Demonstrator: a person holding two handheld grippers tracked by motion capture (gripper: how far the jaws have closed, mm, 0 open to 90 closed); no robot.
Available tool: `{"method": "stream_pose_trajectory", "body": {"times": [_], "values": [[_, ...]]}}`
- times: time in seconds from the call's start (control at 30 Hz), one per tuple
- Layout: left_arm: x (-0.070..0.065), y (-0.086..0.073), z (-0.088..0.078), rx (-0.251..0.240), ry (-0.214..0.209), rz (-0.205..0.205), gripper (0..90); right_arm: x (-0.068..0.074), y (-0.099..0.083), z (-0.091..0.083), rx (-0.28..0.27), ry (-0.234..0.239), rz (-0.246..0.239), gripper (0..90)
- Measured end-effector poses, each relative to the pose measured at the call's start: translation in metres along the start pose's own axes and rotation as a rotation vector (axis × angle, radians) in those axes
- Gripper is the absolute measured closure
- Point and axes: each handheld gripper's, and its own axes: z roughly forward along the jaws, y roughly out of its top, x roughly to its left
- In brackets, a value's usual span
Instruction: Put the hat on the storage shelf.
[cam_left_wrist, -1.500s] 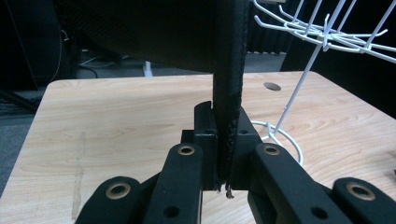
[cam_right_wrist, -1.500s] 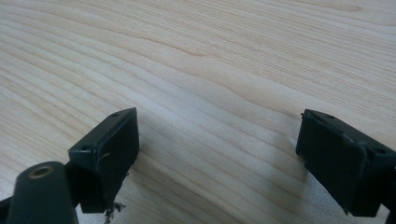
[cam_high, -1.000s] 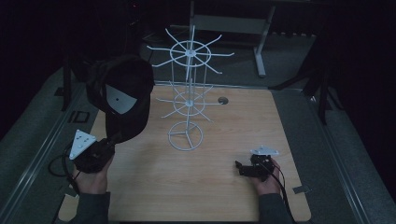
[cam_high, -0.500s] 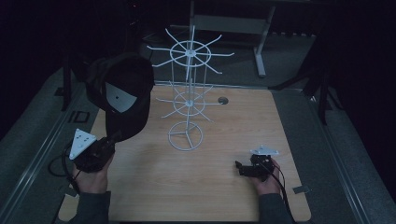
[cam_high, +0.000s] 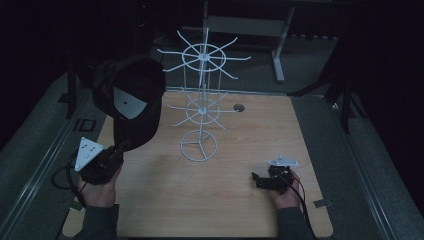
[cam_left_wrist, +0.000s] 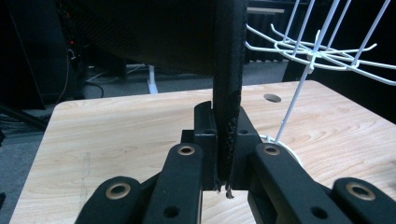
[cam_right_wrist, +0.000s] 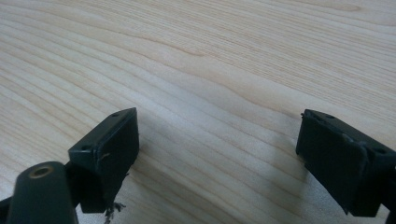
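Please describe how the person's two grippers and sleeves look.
Both are black. The left gripper carries a white three-cornered plate with small dark dots; the right gripper has a pale grey one. A dark cable trails from each. Brass-coloured rivets mark the jaw arms in the gripper views. The sleeves are dark grey.

High view dim — gripper views bright, sharp.

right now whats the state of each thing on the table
black cap: held up off the table, brim pinched in left tool
left tool: shut on the cap
right tool: open, nothing between its jaws, low over the table
white wire rack: upright, hooks bare
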Motion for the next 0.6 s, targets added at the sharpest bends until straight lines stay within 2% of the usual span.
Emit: {"method": "stream_pose_trajectory", "body": {"times": [0.6], "values": [[-0.0025, 0.0054, -0.0010, -0.013, -0.001, 0.010, 86.0, 0.0000, 0.0000, -0.0001, 0.001, 0.000, 0.000, 12.9]]}}
